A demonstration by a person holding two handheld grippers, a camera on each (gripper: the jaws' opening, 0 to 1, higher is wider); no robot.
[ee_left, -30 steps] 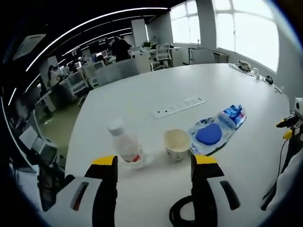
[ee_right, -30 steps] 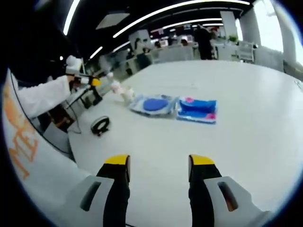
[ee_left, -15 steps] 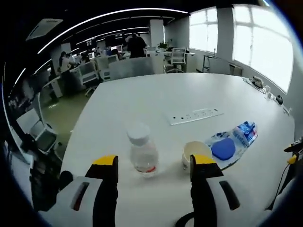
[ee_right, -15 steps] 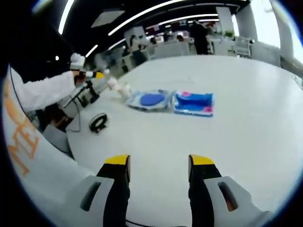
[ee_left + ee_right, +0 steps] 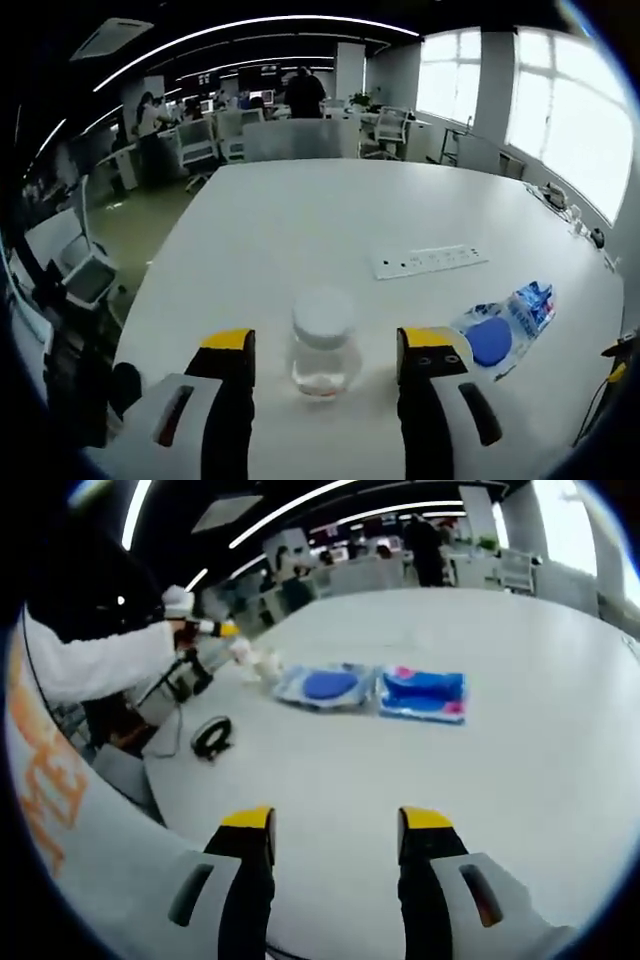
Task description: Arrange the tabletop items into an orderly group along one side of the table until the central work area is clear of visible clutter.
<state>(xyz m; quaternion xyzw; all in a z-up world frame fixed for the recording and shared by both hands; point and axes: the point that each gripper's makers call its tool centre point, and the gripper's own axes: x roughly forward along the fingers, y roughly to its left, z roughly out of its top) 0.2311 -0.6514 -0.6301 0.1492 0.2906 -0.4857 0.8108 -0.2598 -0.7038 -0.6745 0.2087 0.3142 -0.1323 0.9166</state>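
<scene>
1. Between the open jaws of the left tool [image 5: 325, 345] now stands the bottle [image 5: 323, 342]; a second ago it stood left of centre, with a cup beside it.
2. Lined up, a grasp seems next.
3. Right tool [image 5: 335, 825] hangs open over bare worktop [image 5: 540, 700]; the blue packets [image 5: 420, 694] lie far off.

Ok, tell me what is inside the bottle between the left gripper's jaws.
The clear bottle, white-capped, stands upright between the open left gripper. Its walls look mostly see-through, with a reddish band near the base; whether any liquid is inside cannot be told.
</scene>
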